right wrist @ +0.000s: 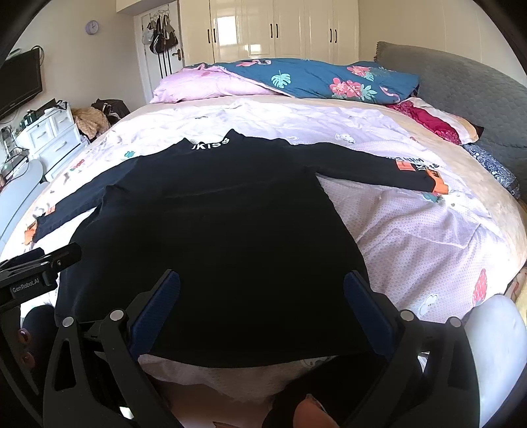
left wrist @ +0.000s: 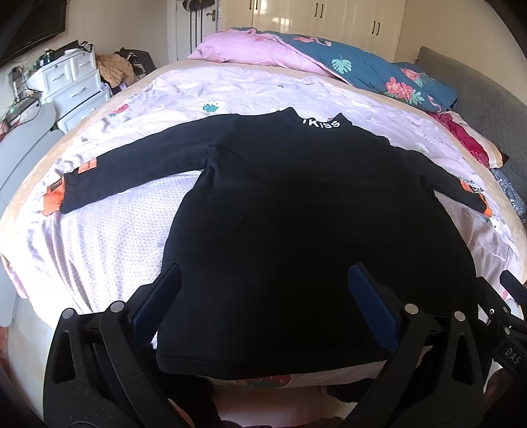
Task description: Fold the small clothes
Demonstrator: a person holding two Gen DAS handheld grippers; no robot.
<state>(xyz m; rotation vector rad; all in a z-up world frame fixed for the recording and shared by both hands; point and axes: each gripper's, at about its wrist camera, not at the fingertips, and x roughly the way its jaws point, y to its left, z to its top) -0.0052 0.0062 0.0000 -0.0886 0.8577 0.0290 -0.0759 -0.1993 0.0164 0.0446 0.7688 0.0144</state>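
While spread flat on the pale printed bedsheet (left wrist: 98, 237), black long-sleeved top (left wrist: 280, 214) with both sleeves out sideways, white-lettered collar far, hem near the bed's front edge. Left gripper (left wrist: 265, 296) over the hem's left part, jaws released, blue pads (left wrist: 372, 303) wide apart, nothing between them. Right gripper (right wrist: 262, 299) over the hem's right part, likewise released and empty. Only from the left wrist: orange-patched left cuff (left wrist: 54, 194) in full, white drawer unit (left wrist: 75, 89) up close. Only from the right wrist: right cuff (right wrist: 434, 182) in full, round wall clock (right wrist: 93, 27), bags (right wrist: 163, 38) hung on the door. In both: folded blue floral quilt (right wrist: 316, 79) beyond the collar.
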